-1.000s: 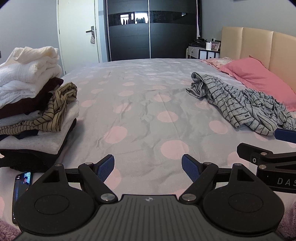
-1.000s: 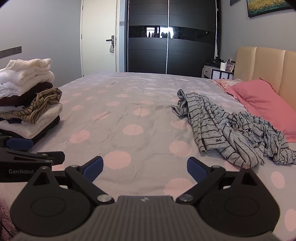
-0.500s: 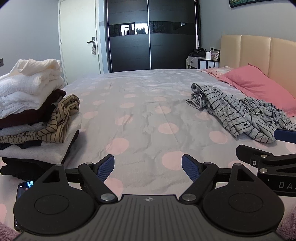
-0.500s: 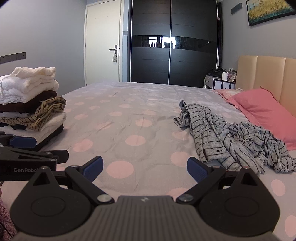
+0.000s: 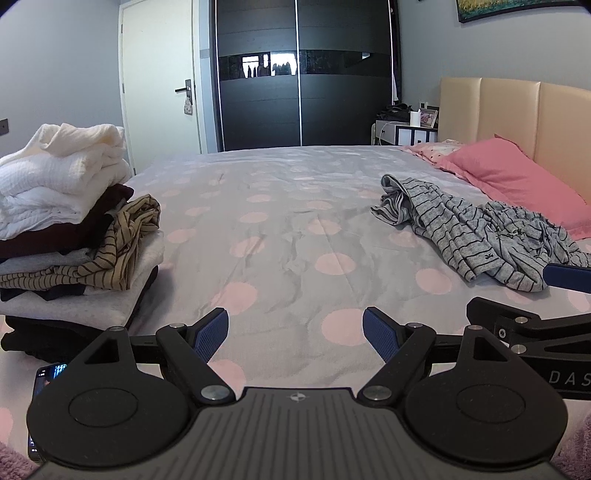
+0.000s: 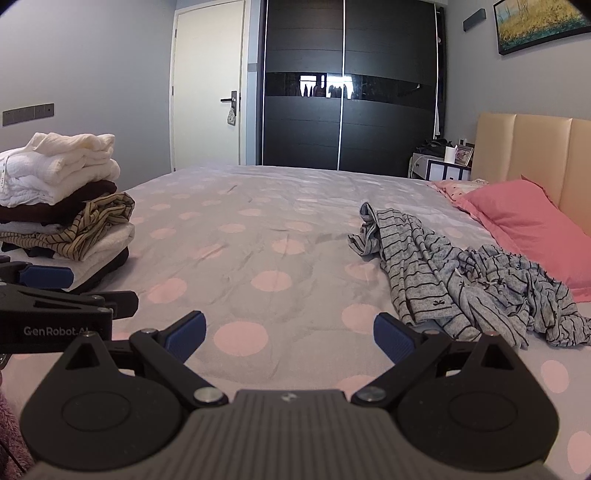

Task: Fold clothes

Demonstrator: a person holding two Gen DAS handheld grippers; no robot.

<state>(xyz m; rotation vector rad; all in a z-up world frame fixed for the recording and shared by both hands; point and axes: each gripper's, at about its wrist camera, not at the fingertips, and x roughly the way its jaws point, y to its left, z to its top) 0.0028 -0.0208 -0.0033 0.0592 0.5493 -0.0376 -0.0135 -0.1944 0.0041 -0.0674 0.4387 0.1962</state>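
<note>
A bed [image 5: 295, 206] with a grey, pink-dotted cover is taken as the reference. A stack of folded clothes [image 5: 70, 229] is seen at its left edge. A crumpled grey striped garment [image 6: 461, 280] lies toward the headboard side, beside a pink pillow [image 6: 524, 225]. The left gripper [image 5: 295, 334] and right gripper [image 6: 290, 336] are held above the near edge, jaws spread wide, nothing gripped.

My view: grey walls [image 6: 92, 74], white door [image 6: 208, 85], dark sliding wardrobe [image 6: 347, 92] ahead. Beige headboard [image 6: 535, 155] at right, nightstand [image 6: 439, 170] beside it, painting [image 6: 539, 22] above. Daylight reflected in wardrobe's glossy band.
</note>
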